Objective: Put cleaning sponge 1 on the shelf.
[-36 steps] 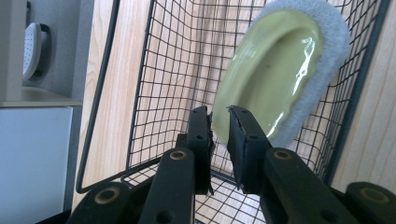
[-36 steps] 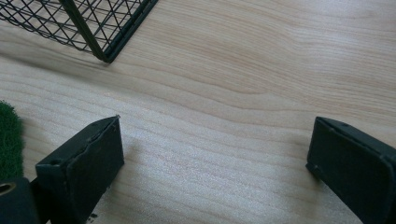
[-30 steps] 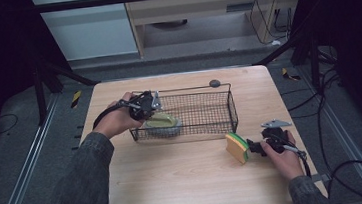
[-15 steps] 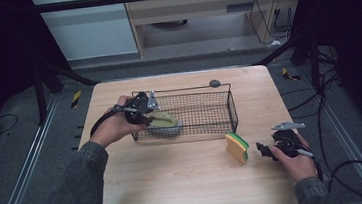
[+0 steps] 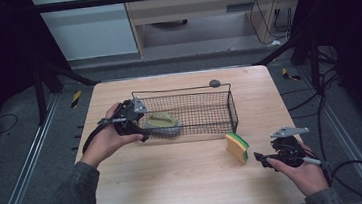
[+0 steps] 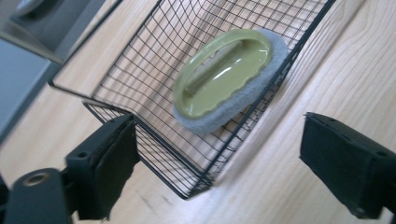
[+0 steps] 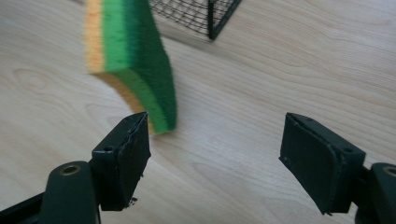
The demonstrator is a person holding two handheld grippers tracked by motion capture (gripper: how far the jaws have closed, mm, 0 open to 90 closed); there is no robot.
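Note:
A scrub brush with an olive-green handle and a grey pad lies in the left end of the black wire basket. My left gripper is at the basket's left end, just outside it. Its jaws have just been opening and now stand open. In the left gripper view the brush lies beyond the basket's wire wall, with nothing between my left gripper's pads. A yellow-and-green sponge stands on edge before the basket. My right gripper is a short way to its right, open though its jaws have been closing. In the right gripper view the sponge is ahead of my right gripper, apart from it.
The wooden table carries a small dark round object behind the basket. The basket's right front corner is just past the sponge. A cable trails off the table's right edge.
The left gripper has let go of the brush, which stays in the basket, and has drawn back to the left. The right gripper has pulled away from the sponge, to the right and upward.

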